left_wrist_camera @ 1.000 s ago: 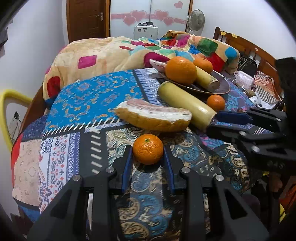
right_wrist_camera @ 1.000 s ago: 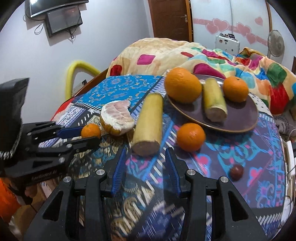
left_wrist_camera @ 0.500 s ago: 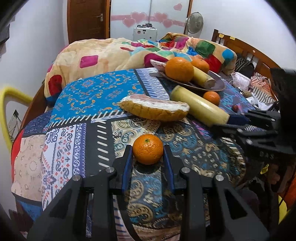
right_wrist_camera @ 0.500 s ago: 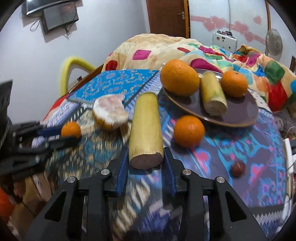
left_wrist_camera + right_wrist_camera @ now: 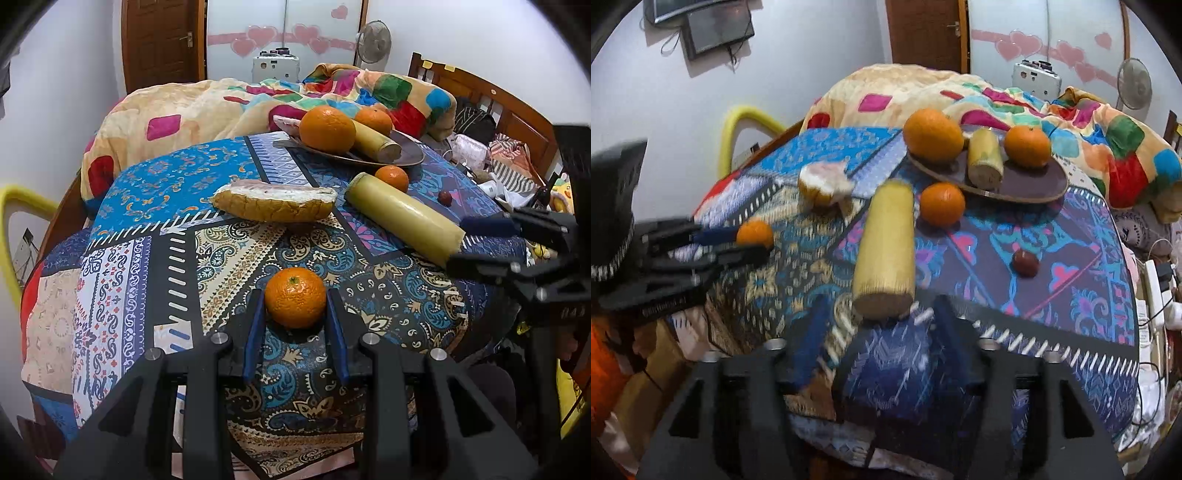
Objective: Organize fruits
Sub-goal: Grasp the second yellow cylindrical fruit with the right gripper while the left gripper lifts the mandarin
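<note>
My left gripper [image 5: 295,314] is shut on a small mandarin [image 5: 295,297] held just above the patterned tablecloth; it also shows in the right wrist view [image 5: 755,232]. My right gripper [image 5: 879,325] is open, its fingers either side of the near end of a long yellow cane piece [image 5: 886,254], seen from the left too [image 5: 402,218]. A brown plate [image 5: 1030,184] holds a large orange [image 5: 932,134], a short cane piece [image 5: 984,158] and a mandarin [image 5: 1027,146]. Another mandarin [image 5: 942,203] and a pomelo wedge [image 5: 273,201] lie on the cloth.
A small dark red fruit [image 5: 1025,262] lies on the cloth to the right. A colourful blanket [image 5: 207,107] is heaped behind the table. The table edge runs close under both grippers. A yellow chair back [image 5: 14,221] stands at the left.
My left gripper stayed shut on the mandarin, drawing back slightly. My right gripper closed in around the cane's near end, then pulled back a little with its fingers wider apart.
</note>
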{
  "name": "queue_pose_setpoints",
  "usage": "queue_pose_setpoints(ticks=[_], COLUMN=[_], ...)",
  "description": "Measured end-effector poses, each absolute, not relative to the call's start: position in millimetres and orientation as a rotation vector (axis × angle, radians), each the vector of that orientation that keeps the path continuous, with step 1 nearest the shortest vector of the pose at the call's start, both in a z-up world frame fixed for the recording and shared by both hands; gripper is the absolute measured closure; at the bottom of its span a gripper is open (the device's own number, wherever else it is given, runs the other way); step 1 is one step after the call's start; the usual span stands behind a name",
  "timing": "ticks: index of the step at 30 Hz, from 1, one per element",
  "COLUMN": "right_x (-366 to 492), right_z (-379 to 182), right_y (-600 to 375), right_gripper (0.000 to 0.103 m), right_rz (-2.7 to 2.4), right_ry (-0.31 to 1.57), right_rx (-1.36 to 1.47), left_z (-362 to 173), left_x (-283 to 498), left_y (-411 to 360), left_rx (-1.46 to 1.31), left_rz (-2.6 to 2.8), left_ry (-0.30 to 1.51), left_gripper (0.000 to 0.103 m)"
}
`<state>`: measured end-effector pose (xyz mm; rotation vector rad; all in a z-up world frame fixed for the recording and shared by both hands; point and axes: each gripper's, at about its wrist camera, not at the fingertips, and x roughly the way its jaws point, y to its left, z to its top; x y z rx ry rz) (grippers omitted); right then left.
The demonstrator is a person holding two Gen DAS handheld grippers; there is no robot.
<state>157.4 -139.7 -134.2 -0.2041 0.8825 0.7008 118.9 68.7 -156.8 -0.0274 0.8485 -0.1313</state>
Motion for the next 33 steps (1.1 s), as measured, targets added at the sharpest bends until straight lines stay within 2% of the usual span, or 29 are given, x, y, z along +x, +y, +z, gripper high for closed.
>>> queue_pose_setpoints(ticks=[6,8,12,14,24,33], right_x=[178.6,187.9,197.2,202.3,187.1,187.2], right_z=[-134.7,-140.7,-148.1,-153.6,-135.2,-92.0], right_y=[-119.3,-107.4,-97.9,-94.6,-117.8,-157.8], right_gripper=[0.044,0.055,0.058,0.068,0.069,0.069], right_rz=[0.715,0.710,0.700,0.686,0.698,0.650], right_ry=[0.875,0.890,0.901,0.901,0.836,0.724], right_rx=[-0.209,-0.228,-0.249,-0.263,-0.231,-0.176], left_z=[-159.2,-159.4,-160.0,-159.7,-141.7,-112.9], left_x=[121.4,122.1,123.7,125.0,136.6,157.3], left_y=[72.5,73.1,73.1,72.3,66.3,37.5], left_rx=[-0.024,-0.021,-0.006,0.002,-0.024,0.015], left_rz=[-0.131,-0.133,-0.132,-0.127,-0.125,-0.149], left_ry=[0.847,0.845,0.840,0.836,0.800,0.736], left_gripper=[0.070,0.070,0.070,0.070,0.070,0.070])
